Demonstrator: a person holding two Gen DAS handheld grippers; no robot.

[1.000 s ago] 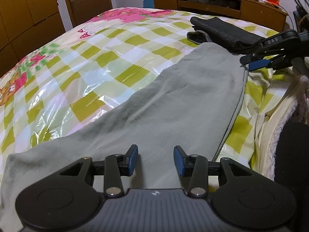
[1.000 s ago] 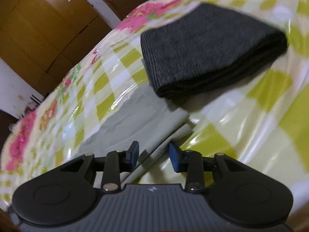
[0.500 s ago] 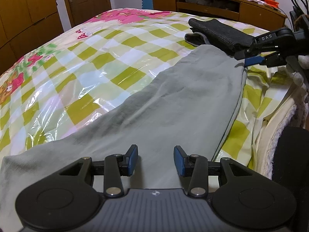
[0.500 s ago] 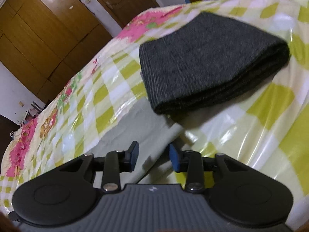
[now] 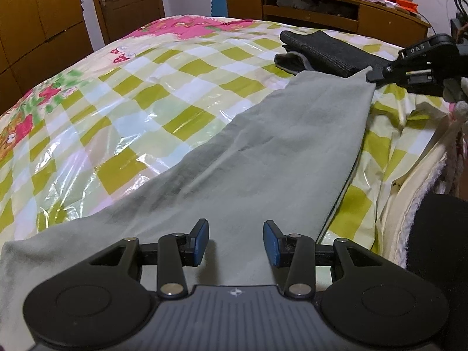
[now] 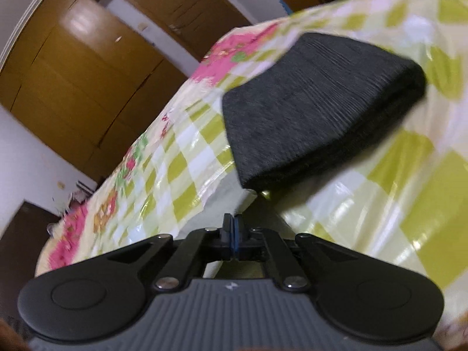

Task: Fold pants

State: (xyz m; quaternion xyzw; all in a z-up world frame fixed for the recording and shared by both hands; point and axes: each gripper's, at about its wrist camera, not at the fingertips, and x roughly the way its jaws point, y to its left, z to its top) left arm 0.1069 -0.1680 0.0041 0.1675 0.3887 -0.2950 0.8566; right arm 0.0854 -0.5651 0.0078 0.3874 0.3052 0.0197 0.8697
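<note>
Item 1: pale grey-green soft fabric pants. I see them lying flat along the near edge of the bed, one long leg running from my left hand-held gripper away toward the far right corner. The far end is lifted slightly where my right unit has it. In the right wrist view only a small grey patch shows, just ahead of the fingertips.

Item 2: left hand-held gripper, black frame with blue pads. Its jaws stand well apart, poised just above the near part of the pants; I cannot tell whether the pads touch the cloth.

Item 3: right hand-held gripper, same make. Its jaws are pressed together, pinching the far hem corner of the pants. From the left wrist view I see its black body at the upper right, its tip meeting the cloth corner.

Item 4: folded dark charcoal knit garment, lying on the bed just beyond the pants' far end; also seen at.

Item 5: bed with a glossy plastic-covered yellow-green and white check cover, pink floral print at the far end.

Item 6: brown wooden wardrobe doors at left; low wooden cabinet behind the bed, cluttered with clothes on top.

The right wrist view is motion-blurred.
</note>
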